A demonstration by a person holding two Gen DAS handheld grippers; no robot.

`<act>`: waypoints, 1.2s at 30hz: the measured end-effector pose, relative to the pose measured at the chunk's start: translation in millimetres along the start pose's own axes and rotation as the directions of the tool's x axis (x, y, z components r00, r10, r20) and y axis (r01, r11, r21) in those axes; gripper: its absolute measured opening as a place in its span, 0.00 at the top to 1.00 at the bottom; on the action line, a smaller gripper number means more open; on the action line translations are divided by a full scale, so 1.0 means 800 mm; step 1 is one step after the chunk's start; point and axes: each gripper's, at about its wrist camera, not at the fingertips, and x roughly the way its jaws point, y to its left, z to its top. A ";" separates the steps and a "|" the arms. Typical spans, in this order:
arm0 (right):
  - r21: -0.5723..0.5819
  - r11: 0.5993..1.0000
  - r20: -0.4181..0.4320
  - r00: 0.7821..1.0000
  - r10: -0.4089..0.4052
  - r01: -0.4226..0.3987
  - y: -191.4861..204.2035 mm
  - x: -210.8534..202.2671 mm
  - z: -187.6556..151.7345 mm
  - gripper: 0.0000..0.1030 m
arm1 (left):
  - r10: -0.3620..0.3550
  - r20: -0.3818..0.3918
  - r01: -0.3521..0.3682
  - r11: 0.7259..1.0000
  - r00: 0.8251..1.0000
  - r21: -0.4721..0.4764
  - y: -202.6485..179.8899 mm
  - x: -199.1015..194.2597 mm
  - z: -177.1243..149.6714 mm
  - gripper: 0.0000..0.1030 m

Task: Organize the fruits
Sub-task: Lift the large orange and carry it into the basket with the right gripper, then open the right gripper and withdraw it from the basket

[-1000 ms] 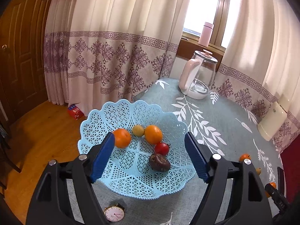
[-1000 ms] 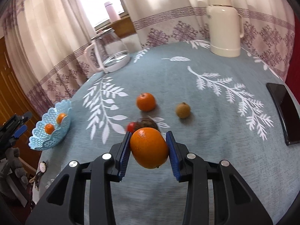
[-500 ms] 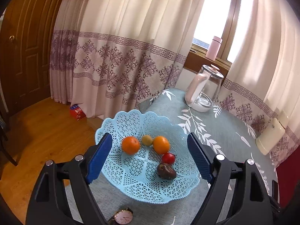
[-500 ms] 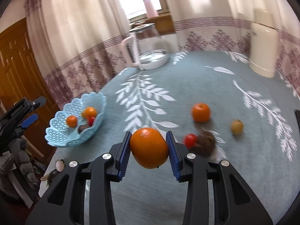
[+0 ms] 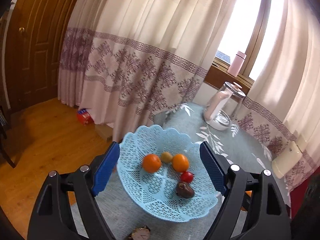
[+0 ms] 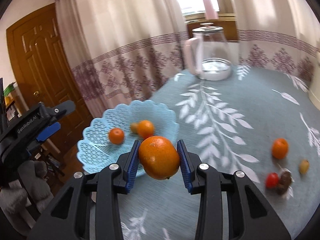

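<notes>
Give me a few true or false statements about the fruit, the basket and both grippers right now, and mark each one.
1. The right gripper holds an orange. True.
2. The left gripper holds a tomato. False: it is open and empty.
3. The blue basket has five fruits in it. True.
4. No fruit lies on the tablecloth. False: four pieces lie there, including a small orange.
5. The glass kettle lies on its side. False: it stands upright.

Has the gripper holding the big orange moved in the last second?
Yes. The right gripper, gripping the orange, has swung left toward the blue basket, which now looms just ahead.
</notes>
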 end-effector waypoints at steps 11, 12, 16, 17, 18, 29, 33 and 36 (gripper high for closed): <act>-0.067 0.996 -0.041 0.998 0.054 -0.056 0.058 0.053 0.013 0.63 | 0.066 0.055 -0.067 0.998 0.996 0.012 0.007 -0.011 0.007 0.19; -0.072 0.996 -0.044 0.997 0.058 -0.061 0.062 0.057 0.015 0.63 | 0.070 0.058 -0.071 0.997 0.996 0.013 0.007 -0.012 0.008 0.19; -0.075 0.994 -0.047 0.996 0.073 -0.077 0.071 0.064 0.014 0.62 | 0.080 0.064 -0.081 0.997 0.995 0.016 0.007 -0.012 0.009 0.19; -0.074 0.994 -0.046 0.996 0.075 -0.078 0.072 0.064 0.014 0.61 | 0.079 0.063 -0.080 0.997 0.995 0.016 0.007 -0.011 0.009 0.19; -0.073 0.994 -0.045 0.996 0.076 -0.079 0.072 0.064 0.014 0.57 | 0.079 0.063 -0.080 0.997 0.995 0.015 0.007 -0.011 0.009 0.19; -0.043 0.997 -0.022 0.998 0.057 -0.058 0.057 0.049 0.012 0.51 | 0.085 0.083 -0.088 0.995 0.993 0.039 0.000 -0.016 0.008 0.19; -0.031 0.998 -0.012 0.999 0.049 -0.049 0.051 0.042 0.009 0.49 | 0.084 0.092 -0.089 0.995 0.992 0.049 -0.003 -0.019 0.007 0.19; -0.021 0.999 0.002 0.999 0.040 -0.040 0.046 0.036 0.009 0.46 | 0.087 0.101 -0.094 0.994 0.991 0.061 -0.006 -0.022 0.006 0.19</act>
